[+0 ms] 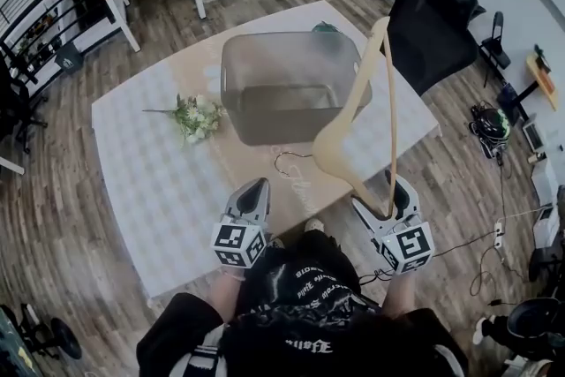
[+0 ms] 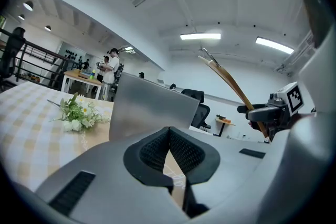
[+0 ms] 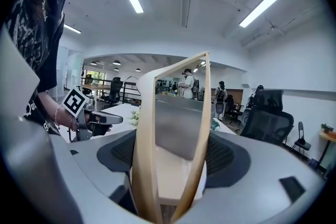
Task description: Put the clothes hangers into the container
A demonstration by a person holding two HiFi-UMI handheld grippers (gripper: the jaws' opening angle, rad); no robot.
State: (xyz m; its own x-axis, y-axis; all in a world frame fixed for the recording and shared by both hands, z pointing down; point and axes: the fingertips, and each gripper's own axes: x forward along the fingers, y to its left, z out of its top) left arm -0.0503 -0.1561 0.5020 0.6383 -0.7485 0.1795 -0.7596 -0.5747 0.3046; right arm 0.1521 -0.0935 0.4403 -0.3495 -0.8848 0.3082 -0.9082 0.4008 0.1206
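A wooden hanger is being held by the right gripper, whose jaws are being kept wide apart and pressed on the hanger's lower end. In the right gripper view both wooden limbs of the hanger are being seen rising from between the pads. The hanger is being carried in the air, tilted, with its far end raised towards the right wall of the container. Its metal hook is being shown over the table, just in front of the container. The hanger is being kept outside the container.

The left gripper is being held low over the near edge of the table. In its own view the jaws are being kept together with nothing between them.

A bunch of flowers is being seen lying on the table, just left of the container.
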